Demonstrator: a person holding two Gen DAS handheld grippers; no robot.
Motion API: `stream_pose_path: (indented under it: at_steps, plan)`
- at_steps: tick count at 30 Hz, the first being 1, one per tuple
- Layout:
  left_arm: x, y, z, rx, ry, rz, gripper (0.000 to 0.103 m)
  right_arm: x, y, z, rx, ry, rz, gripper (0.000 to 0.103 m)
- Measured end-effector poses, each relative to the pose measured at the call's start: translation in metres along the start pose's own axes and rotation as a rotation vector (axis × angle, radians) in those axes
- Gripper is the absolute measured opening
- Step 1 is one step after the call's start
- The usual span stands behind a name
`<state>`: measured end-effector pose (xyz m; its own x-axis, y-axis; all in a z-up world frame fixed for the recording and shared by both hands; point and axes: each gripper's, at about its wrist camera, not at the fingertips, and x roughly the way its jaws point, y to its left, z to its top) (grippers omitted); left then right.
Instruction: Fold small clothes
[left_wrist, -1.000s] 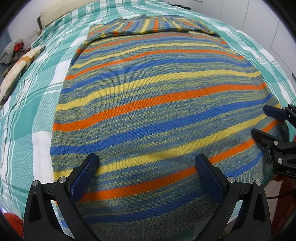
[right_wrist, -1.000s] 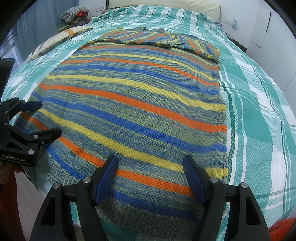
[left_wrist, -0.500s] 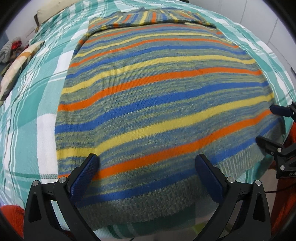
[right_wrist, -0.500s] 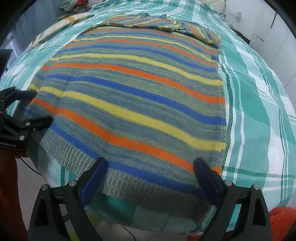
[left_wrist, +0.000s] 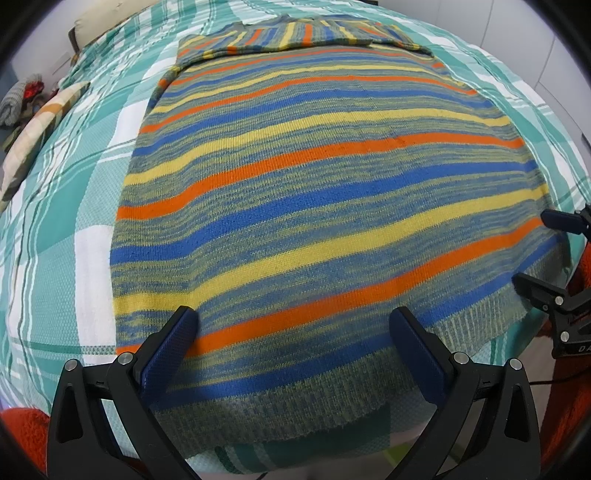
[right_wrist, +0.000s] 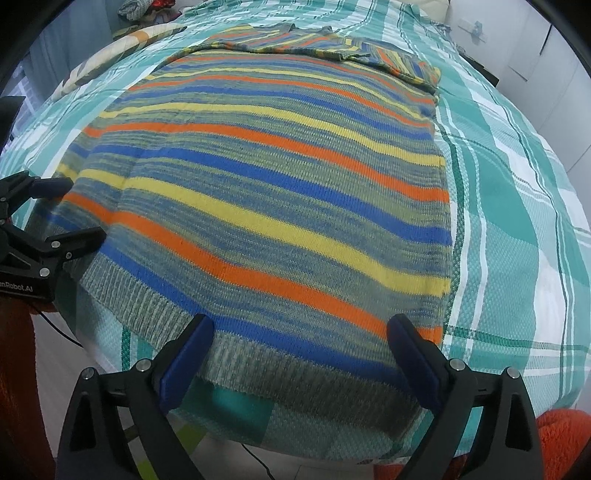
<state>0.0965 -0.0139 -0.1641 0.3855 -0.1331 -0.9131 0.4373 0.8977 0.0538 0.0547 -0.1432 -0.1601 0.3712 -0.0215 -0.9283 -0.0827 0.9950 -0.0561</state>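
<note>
Hovering claws (left_wrist: 295, 325) spread, sweater (left_wrist: 314, 206) flat

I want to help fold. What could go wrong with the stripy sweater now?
The sweater has its ribbed hem near the bed's edge, so it might slide off. Both the left gripper and right gripper are open and could pinch the checked bedcover too. The folded sleeves might come undone.

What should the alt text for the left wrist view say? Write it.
A striped sweater lies flat on a green plaid bedspread, ribbed hem nearest. The open left gripper hovers over the hem; the right gripper is at the right edge.
</note>
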Motion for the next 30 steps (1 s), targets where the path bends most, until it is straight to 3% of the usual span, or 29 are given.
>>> stream_pose_path:
  at_steps: [6, 10, 11, 14, 16, 19, 22, 23, 25, 26, 27, 29, 30]
  plan:
    - [-0.001, 0.0, -0.001, 0.002, 0.004, 0.0, 0.103, 0.0, 0.0, 0.0, 0.001, 0.0, 0.001, 0.095]
    - [-0.015, 0.002, -0.006, 0.014, 0.079, -0.006, 0.101, -0.008, -0.005, -0.001, 0.008, 0.039, 0.032, 0.093]
    - [-0.026, 0.008, -0.009, -0.003, 0.074, -0.014, 0.1, -0.015, -0.009, -0.002, 0.019, 0.039, 0.055, 0.086]
    - [-0.059, 0.046, -0.015, -0.155, -0.026, -0.016, 0.101, -0.047, -0.041, -0.009, 0.156, -0.025, 0.112, 0.085]
    - [-0.061, 0.082, -0.018, -0.296, -0.042, -0.023, 0.101, -0.056, -0.073, -0.019, 0.267, -0.026, 0.105, 0.085]
    - [-0.035, 0.104, -0.024, -0.363, 0.045, -0.045, 0.099, -0.041, -0.106, -0.034, 0.383, 0.043, 0.154, 0.084]
    - [-0.022, 0.095, -0.029, -0.329, 0.091, -0.063, 0.093, -0.025, -0.114, -0.038, 0.434, 0.082, 0.243, 0.079]
    - [-0.023, 0.086, -0.028, -0.286, 0.086, -0.054, 0.089, -0.022, -0.113, -0.037, 0.429, 0.079, 0.254, 0.079]
    - [-0.024, 0.068, -0.028, -0.204, 0.089, -0.048, 0.072, -0.016, -0.108, -0.037, 0.395, 0.084, 0.265, 0.063]
    - [-0.026, 0.065, -0.028, -0.193, 0.091, -0.045, 0.055, -0.015, -0.105, -0.037, 0.38, 0.097, 0.281, 0.031]
    - [-0.027, 0.063, -0.028, -0.188, 0.098, -0.047, 0.03, -0.014, -0.104, -0.037, 0.37, 0.115, 0.306, 0.006]
    - [-0.03, 0.064, -0.028, -0.205, 0.111, -0.073, 0.005, -0.017, -0.101, -0.038, 0.357, 0.126, 0.351, 0.006]
    - [-0.034, 0.07, -0.027, -0.233, 0.108, -0.101, 0.004, -0.022, -0.1, -0.036, 0.341, 0.116, 0.346, 0.006]
